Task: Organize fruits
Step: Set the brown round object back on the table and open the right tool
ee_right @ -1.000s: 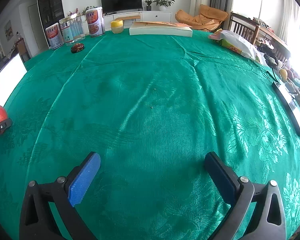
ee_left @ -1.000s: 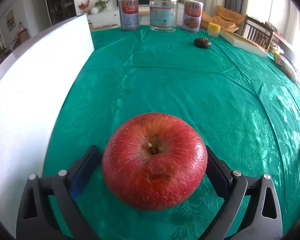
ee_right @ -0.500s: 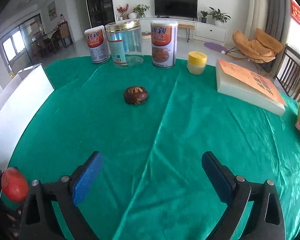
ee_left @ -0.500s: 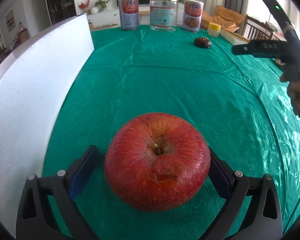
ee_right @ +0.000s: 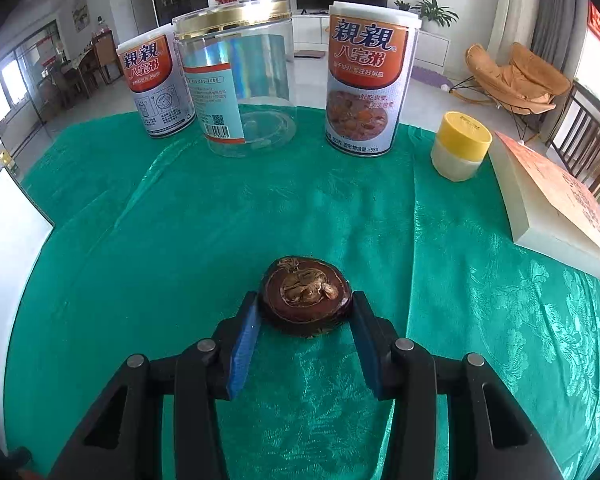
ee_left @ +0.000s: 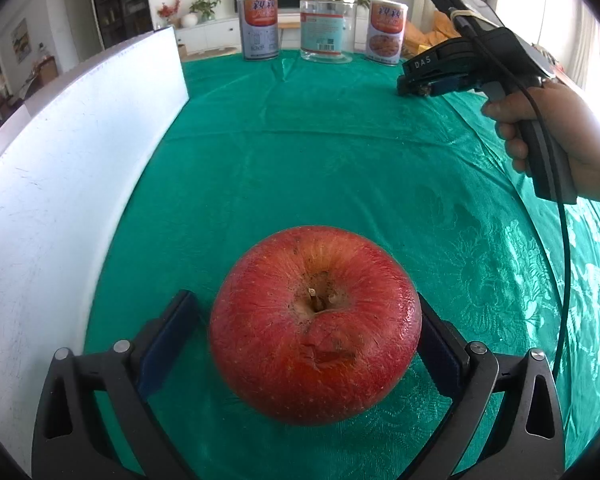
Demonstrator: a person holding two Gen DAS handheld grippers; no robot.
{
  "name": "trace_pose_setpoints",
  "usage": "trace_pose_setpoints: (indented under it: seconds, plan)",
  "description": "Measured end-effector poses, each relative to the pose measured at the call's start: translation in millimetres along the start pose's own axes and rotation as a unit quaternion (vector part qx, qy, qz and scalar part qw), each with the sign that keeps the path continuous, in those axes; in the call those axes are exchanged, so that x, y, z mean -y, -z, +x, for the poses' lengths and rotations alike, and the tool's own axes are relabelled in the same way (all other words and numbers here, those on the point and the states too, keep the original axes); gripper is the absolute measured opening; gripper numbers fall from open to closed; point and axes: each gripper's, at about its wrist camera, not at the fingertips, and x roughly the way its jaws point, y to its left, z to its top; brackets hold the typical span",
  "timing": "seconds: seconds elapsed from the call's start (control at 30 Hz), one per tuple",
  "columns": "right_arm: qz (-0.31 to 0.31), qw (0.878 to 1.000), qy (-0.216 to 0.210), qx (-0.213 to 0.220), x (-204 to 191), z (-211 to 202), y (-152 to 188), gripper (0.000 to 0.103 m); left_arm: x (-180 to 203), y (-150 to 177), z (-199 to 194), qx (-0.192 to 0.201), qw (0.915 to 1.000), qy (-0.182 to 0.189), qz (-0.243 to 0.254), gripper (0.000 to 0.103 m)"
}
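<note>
The clear jar (ee_right: 236, 80) at the far edge of the table looks empty; you can see its base through the wall. It stands between two labelled cans, one on its left (ee_right: 156, 84) and one on its right (ee_right: 368, 80), both closed. A small yellow-lidded pot (ee_right: 460, 144) sits right of them, just beside a book (ee_right: 560, 208).

Your left gripper (ee_left: 308, 332) holds the red apple (ee_left: 316, 324), stem end facing the camera. The right pad (ee_left: 440, 344) presses the apple's side; on the left you can see a thin gap between pad and skin, so that contact is hard to tell. Whether the apple rests on the green cloth (ee_left: 320, 160) or hangs just above it is not clear.

Your right gripper (ee_right: 305, 328) has its jaws drawn in narrowly around the dark brown fruit (ee_right: 306, 296), which lies on the cloth. The blue pads (ee_right: 242, 344) stand just beside its flanks; you cannot tell whether they touch.

A white board (ee_left: 60, 184) stands along the left of the table, near your left gripper. Bare cloth runs from the apple to the cans. In the left view your right hand (ee_left: 548, 128) and its gripper hang over the far right of the table.
</note>
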Motion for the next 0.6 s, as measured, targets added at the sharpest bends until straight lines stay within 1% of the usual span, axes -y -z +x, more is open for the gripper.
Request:
trace_pose_setpoints:
  seconds: [0.1, 0.17, 0.27, 0.33, 0.47, 0.57, 0.6]
  plan:
    - [0.004, 1.000, -0.025, 0.008, 8, -25, 17, 0.045, 0, 0, 0, 0.000, 1.0000, 0.000, 0.000, 0.102]
    - [0.000, 0.999, -0.040, 0.008, 13, -46, 36, 0.045, 0, 0, 0, 0.000, 1.0000, 0.000, 0.000, 0.102]
    - [-0.017, 0.998, -0.054, -0.005, 15, -79, 75, 0.045, 0, 0, 0, 0.000, 1.0000, 0.000, 0.000, 0.102]
    - [-0.017, 0.998, -0.065, -0.011, 18, -103, 109, 0.045, 0, 0, 0, 0.000, 1.0000, 0.000, 0.000, 0.102]
    - [-0.004, 0.998, -0.059, -0.020, 21, -139, 176, 0.045, 0, 0, 0, 0.000, 1.0000, 0.000, 0.000, 0.102]
    - [-0.005, 1.000, -0.023, -0.010, 19, -156, 220, 0.045, 0, 0, 0, 0.000, 1.0000, 0.000, 0.000, 0.102]
    - [-0.002, 1.000, -0.018, -0.010, 19, -158, 232, 0.045, 0, 0, 0, 0.000, 1.0000, 0.000, 0.000, 0.102]
